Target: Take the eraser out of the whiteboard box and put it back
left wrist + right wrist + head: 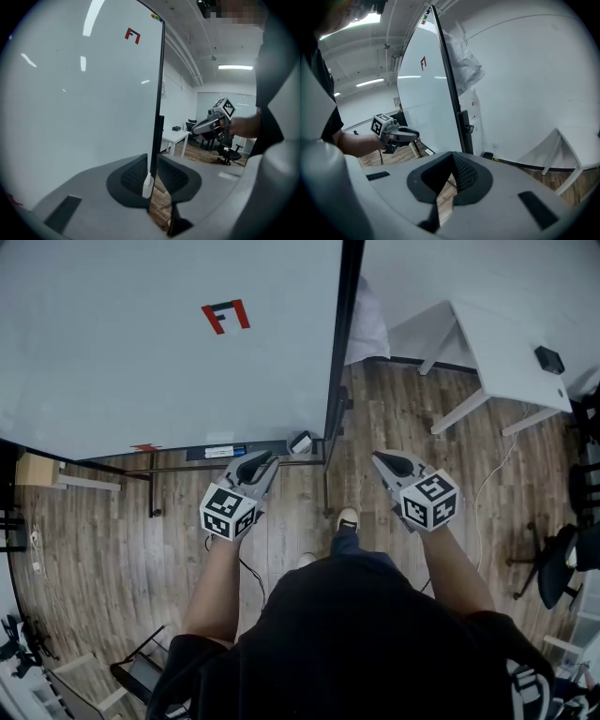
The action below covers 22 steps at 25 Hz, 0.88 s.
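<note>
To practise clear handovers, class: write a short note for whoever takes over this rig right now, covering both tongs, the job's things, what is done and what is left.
Left gripper: tongs a slit apart, empty, just short of the tray under the whiteboard.
Right gripper: tongs together, empty, over the floor to the right of the board.
Things: a small box sits at the tray's right end; the eraser cannot be made out.
Done: nothing visible yet.
Left: take the eraser out of the box, then put it back.

The small whiteboard box (302, 442) sits at the whiteboard's (141, 352) lower right corner.
</note>
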Available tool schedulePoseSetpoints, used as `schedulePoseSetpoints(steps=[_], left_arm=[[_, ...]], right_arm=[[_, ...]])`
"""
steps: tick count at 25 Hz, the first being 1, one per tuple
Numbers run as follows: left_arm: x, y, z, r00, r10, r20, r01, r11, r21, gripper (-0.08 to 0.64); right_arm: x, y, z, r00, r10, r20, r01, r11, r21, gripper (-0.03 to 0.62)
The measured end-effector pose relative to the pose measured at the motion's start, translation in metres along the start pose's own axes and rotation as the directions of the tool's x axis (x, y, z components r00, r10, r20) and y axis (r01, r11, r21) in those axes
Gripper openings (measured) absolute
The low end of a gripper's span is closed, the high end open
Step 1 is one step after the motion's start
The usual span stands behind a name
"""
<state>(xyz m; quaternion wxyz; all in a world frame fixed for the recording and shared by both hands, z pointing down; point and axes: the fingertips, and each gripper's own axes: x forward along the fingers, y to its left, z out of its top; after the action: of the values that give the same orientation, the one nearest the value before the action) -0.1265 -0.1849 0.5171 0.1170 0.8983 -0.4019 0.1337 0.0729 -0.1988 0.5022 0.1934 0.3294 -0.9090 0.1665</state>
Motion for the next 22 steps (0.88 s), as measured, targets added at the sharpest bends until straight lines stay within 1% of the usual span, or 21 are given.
schedulePoseSetpoints(steps=[9,16,20,22], left_arm=[[0.035,0.007,-0.014,0.998,-0.020,-0.052,0.020,1.000,-0.007,0.087],[0.057,0.011,-0.024,0.996,-0.028,-0.081,0.027,1.000,-0.011,0.095],[0.069,0.011,-0.034,0.992,-0.040,-0.116,0.039,0.999,-0.013,0.110],[0.076,0.009,-0.041,0.988,-0.053,-0.143,0.052,0.999,-0.013,0.135]], right_arm=[[0.003,-0.023,-0.008,1.000,-0.009,-0.022,0.010,1.000,0.015,-0.005],[0.007,-0.037,-0.018,0.999,-0.010,-0.048,0.012,1.000,0.027,-0.005],[0.008,-0.040,-0.023,0.998,-0.003,-0.065,0.005,0.999,0.031,-0.005],[0.009,-0.041,-0.027,0.997,0.001,-0.073,0.001,0.999,0.035,-0.005]])
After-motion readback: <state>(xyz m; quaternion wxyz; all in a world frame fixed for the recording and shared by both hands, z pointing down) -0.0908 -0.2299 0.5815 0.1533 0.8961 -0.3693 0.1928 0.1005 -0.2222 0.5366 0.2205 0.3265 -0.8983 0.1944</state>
